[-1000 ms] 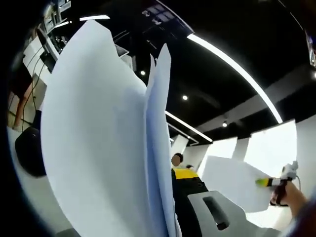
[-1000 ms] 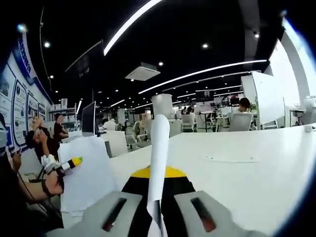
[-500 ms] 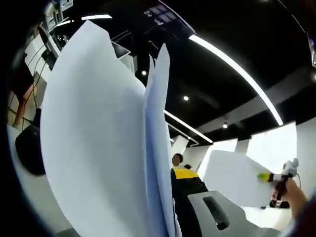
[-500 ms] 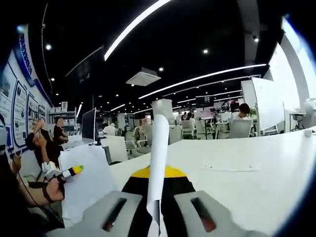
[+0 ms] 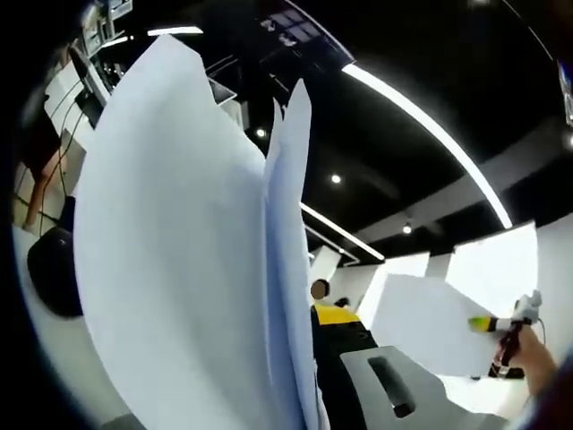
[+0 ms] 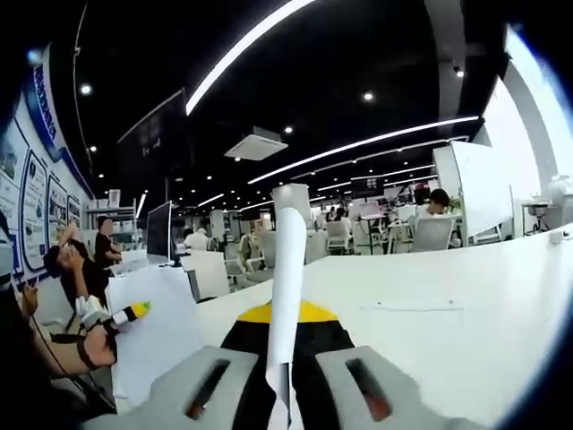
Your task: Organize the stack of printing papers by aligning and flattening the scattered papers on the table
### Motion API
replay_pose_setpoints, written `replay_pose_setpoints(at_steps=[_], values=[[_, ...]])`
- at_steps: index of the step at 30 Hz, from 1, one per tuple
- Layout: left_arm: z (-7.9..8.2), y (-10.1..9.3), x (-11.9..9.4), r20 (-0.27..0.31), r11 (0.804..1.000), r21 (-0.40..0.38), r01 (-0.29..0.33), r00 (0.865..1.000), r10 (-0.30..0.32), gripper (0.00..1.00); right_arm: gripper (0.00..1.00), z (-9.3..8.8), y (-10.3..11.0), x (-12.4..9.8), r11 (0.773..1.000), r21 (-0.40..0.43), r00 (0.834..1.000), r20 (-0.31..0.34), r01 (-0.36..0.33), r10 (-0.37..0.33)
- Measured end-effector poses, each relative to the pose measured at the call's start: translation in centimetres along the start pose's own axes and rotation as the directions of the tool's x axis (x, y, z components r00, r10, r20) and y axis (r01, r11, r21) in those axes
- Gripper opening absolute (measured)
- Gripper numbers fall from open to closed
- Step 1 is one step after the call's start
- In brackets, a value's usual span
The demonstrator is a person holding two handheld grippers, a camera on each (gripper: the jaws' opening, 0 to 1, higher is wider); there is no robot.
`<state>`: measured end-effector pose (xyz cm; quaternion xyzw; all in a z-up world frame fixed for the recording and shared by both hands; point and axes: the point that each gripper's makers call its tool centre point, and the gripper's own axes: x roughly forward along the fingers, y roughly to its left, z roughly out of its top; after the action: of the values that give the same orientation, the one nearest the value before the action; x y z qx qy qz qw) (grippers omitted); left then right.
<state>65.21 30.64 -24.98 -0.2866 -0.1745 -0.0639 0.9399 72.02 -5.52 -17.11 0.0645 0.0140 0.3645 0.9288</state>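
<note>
White table (image 6: 466, 313): broad, runs off to the right in the right gripper view; one loose flat sheet (image 6: 412, 305) lies on it well beyond the gripper. Office chairs and seated people far behind.

Paper stack (image 5: 179, 269): held up off the table between both grippers. Left gripper view sees it broadside, a tall pale-blue fan of sheets, edges splayed at the top, covering the left half of the view. Right gripper view sees the same stack (image 6: 288, 296) edge-on, a narrow white strip rising straight up the centre, with its far part spreading out low left.

Right gripper (image 6: 279, 394): grey jaws nearly together, clamped on the lower edge of the stack. From the left gripper view it (image 5: 501, 324) appears small at far right, pinching the stack's far corner.

Left gripper (image 5: 315, 399): one grey jaw visible, pressed against the sheets; the other is hidden behind the paper. Gripping the stack. From the right gripper view it (image 6: 130, 313) shows at left, yellow-tipped, in a hand (image 6: 89, 327).
</note>
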Motion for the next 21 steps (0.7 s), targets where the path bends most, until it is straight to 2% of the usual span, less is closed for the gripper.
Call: replay_pose_setpoints(at_steps=[15, 21], values=[[-0.1, -0.3, 0.1, -0.003, 1.000, -0.002, 0.014, 1.000, -0.014, 0.08, 0.00, 0.5, 0.2, 0.2, 1.000, -0.007, 1.000, 0.009, -0.006, 0.007], [-0.1, -0.3, 0.2, -0.008, 1.000, -0.006, 0.019, 1.000, -0.019, 0.09, 0.00, 1.3, 0.3, 0.2, 1.000, -0.018, 1.000, 0.016, -0.008, 0.009]])
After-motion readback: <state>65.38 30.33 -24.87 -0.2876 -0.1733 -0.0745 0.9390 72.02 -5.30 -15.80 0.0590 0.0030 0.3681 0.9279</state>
